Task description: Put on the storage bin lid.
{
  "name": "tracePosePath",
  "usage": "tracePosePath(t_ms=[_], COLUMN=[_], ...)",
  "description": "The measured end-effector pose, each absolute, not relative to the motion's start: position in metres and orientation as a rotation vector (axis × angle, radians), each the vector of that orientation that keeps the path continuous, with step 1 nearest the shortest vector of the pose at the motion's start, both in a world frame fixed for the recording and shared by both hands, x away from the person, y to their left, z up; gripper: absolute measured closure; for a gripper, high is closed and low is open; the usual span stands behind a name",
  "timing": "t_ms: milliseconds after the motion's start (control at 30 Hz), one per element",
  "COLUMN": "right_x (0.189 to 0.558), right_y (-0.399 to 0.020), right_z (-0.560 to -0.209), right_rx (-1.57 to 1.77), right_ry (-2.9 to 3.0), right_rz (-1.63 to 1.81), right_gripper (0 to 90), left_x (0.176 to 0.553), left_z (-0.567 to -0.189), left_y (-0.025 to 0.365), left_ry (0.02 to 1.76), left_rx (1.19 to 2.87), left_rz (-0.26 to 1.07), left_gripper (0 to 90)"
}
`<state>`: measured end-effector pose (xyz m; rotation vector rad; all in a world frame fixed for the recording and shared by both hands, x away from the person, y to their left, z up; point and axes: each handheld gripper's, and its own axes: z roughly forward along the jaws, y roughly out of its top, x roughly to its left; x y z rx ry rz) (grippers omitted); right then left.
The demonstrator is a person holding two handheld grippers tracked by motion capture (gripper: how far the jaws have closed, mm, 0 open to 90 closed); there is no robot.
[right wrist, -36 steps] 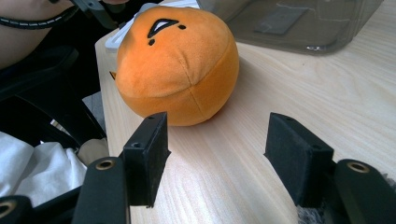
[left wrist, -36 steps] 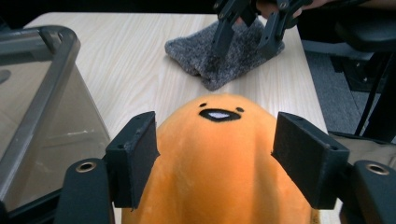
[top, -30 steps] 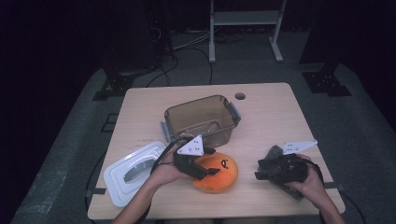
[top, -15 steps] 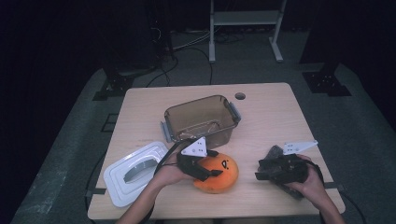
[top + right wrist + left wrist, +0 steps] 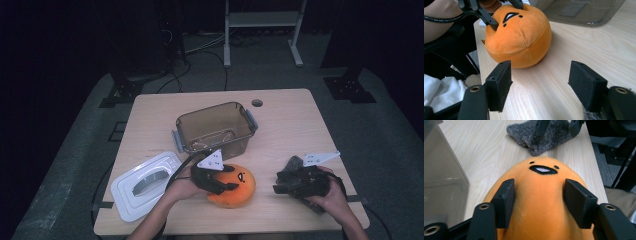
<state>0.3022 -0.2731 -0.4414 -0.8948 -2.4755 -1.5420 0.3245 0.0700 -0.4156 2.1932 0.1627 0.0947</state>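
Note:
An orange plush toy (image 5: pixel 239 187) with a stitched face lies near the table's front edge. My left gripper (image 5: pixel 221 183) reaches over it from the left. In the left gripper view the jaws have just been closing, and both pads (image 5: pixel 505 200) press into the sides of the plush toy (image 5: pixel 544 170). My right gripper (image 5: pixel 280 187) rests at the front right over a grey fuzzy cloth (image 5: pixel 294 163). Its jaws stand open (image 5: pixel 541 75) with bare wood between them, pointing at the plush toy (image 5: pixel 516 37). The grey cloth (image 5: pixel 541 137) lies beyond the toy.
A brown see-through bin (image 5: pixel 182 122) stands mid-table behind the toy, its wall close on the left in the left gripper view (image 5: pixel 444 177). A white lid (image 5: pixel 145 185) lies at the front left. The table (image 5: pixel 290 130) has a cable hole (image 5: pixel 257 103) at the back.
My left gripper has slid a little further over the plush toy, and its jaws have closed onto the toy's sides. The right hand has stayed where it was.

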Motion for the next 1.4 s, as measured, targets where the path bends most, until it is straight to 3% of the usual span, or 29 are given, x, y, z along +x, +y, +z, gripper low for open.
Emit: tracePosePath(t_ms=[400,1400], right_x=[0.301,0.302], right_y=[-0.274,-0.279], right_z=[-0.442,-0.442], right_rx=[-0.894,-0.915], right_ry=[-2.476,-2.454], right_rz=[-1.544,-1.57], right_gripper=[33.4,33.4], left_x=[0.322,0.323], left_z=[-0.417,-0.406], left_y=[0.07,0.074], left_ry=[0.147,0.148], left_rx=[2.222,2.142], left_rz=[0.13,0.096], left_gripper=[60.8,69.2])
